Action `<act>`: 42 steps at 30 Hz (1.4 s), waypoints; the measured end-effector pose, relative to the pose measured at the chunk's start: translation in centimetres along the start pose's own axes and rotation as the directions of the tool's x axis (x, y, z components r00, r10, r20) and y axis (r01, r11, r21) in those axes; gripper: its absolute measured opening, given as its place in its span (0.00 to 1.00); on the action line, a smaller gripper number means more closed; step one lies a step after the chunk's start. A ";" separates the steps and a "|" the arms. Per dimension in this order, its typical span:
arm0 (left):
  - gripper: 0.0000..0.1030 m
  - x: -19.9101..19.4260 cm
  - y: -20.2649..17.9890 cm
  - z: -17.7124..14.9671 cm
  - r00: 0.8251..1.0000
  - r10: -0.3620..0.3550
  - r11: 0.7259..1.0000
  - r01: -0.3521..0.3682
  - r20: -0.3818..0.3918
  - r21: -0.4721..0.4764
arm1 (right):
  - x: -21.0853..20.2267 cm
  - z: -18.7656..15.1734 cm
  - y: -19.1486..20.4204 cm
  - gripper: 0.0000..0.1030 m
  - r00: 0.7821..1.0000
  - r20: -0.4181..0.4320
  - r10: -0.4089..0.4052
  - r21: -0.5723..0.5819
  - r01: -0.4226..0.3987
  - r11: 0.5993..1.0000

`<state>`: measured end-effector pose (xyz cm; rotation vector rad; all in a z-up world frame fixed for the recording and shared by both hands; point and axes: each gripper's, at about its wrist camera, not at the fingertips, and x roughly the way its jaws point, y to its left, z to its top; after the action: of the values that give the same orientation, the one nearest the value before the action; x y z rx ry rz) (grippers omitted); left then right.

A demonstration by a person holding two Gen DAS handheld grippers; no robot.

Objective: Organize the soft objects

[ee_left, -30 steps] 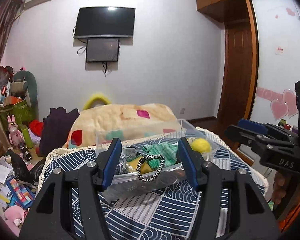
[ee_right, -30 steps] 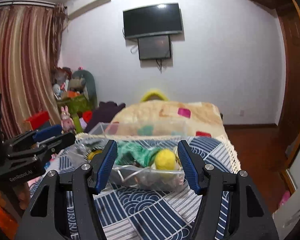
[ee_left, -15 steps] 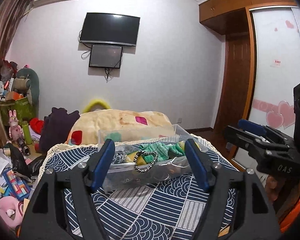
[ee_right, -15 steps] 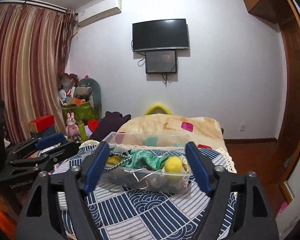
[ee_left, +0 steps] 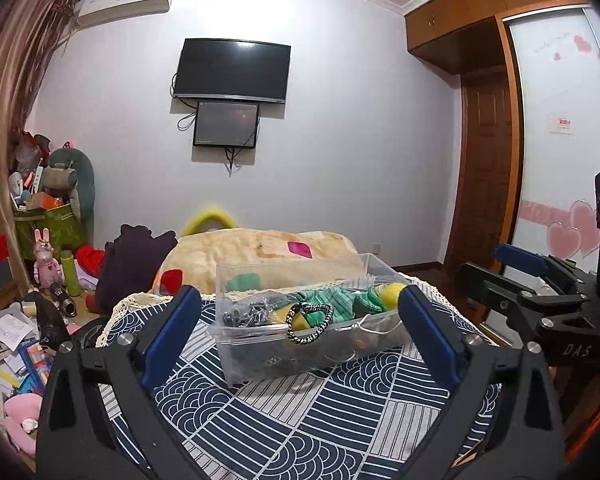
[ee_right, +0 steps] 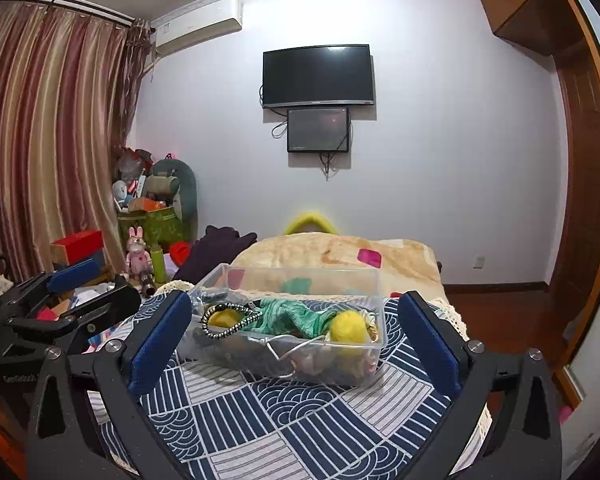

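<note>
A clear plastic box (ee_left: 236, 276) stands on a blue-and-white patterned cloth (ee_left: 320, 412); it also shows in the right wrist view (ee_right: 376, 280). It holds a green knit cloth (ee_right: 296, 314), a yellow ball (ee_right: 348, 326), a black-and-white braided loop (ee_left: 310, 322) over its front rim, and white cord. My left gripper (ee_left: 298, 332) is open and empty, short of the box. My right gripper (ee_right: 294, 338) is open and empty, also short of the box. Each gripper shows at the other view's edge.
A beige blanket (ee_left: 260, 248) with coloured patches lies behind the box. Toys, books and a green bin (ee_left: 52, 224) crowd the floor at left. A dark garment (ee_left: 132, 256) lies beside the blanket. A wardrobe and wooden door (ee_left: 488, 168) stand at right.
Both grippers have pulled back and risen from the box, which now looks smaller and farther. Both stay open and empty.
</note>
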<state>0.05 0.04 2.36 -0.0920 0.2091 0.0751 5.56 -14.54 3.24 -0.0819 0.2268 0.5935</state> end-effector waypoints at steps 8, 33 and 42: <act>0.98 0.0 -0.1 -0.3 1.000 -0.003 1.000 0.003 -0.005 0.003 | -0.1 -0.3 -0.1 1.00 1.000 -0.006 -0.002 0.010 0.002 1.000; 0.98 -0.2 -0.5 -0.1 1.000 -0.010 1.000 0.010 0.007 0.008 | -0.4 -0.2 -0.3 1.00 1.000 0.003 0.002 0.014 -0.002 1.000; 0.98 -0.3 -0.2 0.0 0.999 -0.037 0.999 0.038 0.012 -0.017 | -0.7 -0.1 -0.3 1.00 1.000 0.006 0.003 0.015 -0.003 1.000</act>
<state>-0.21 -0.17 2.46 -0.1127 0.1955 0.0401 5.15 -15.20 3.30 -0.0647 0.2256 0.5953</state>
